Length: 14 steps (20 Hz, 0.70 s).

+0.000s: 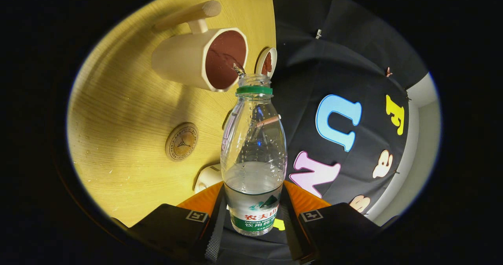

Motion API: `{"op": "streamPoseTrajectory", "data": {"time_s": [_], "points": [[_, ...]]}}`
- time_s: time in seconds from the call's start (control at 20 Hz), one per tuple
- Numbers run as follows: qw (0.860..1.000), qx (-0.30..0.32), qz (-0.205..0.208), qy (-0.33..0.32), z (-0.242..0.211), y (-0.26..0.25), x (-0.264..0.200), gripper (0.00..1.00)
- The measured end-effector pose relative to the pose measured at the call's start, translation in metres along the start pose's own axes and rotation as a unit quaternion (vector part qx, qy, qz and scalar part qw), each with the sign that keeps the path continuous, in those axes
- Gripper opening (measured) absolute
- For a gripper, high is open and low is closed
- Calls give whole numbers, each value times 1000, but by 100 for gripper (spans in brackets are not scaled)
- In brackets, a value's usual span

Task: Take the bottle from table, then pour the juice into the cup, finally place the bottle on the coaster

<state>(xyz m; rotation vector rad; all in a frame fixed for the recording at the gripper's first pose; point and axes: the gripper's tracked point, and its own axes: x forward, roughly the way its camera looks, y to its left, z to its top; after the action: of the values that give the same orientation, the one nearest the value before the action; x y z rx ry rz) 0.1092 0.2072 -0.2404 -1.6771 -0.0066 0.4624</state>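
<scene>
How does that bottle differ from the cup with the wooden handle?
The bottle is clear plastic, so its liquid shows through; the cup is opaque cream with a dark brown inside. The bottle narrows to a small green-ringed neck, while the cup has a wide faceted mouth. The claw is shut on the bottle; the cup stands free on the table. Both are open-topped, mouths close together.

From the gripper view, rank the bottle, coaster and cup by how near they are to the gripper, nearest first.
1. Bottle: clamped between the fingers of the gripper, cap off, tipped toward the cup.
2. Coaster: on the table beyond the fingers, off to the bottle's side.
3. Cup: farthest, just past the bottle's mouth, its opening facing it.
</scene>
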Motion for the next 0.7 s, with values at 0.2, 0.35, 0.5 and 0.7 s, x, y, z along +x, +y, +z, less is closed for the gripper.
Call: {"op": "streamPoseTrajectory", "data": {"time_s": [0.2, 0.35, 0.5, 0.7], "points": [[1000, -18, 0, -2, 1, -3, 0, 70], [999, -38, -3, -9, 4, -6, 0, 70], [999, -53, -5, -12, 6, -5, -3, 70], [997, -76, -10, -21, 11, -9, -6, 70]]}}
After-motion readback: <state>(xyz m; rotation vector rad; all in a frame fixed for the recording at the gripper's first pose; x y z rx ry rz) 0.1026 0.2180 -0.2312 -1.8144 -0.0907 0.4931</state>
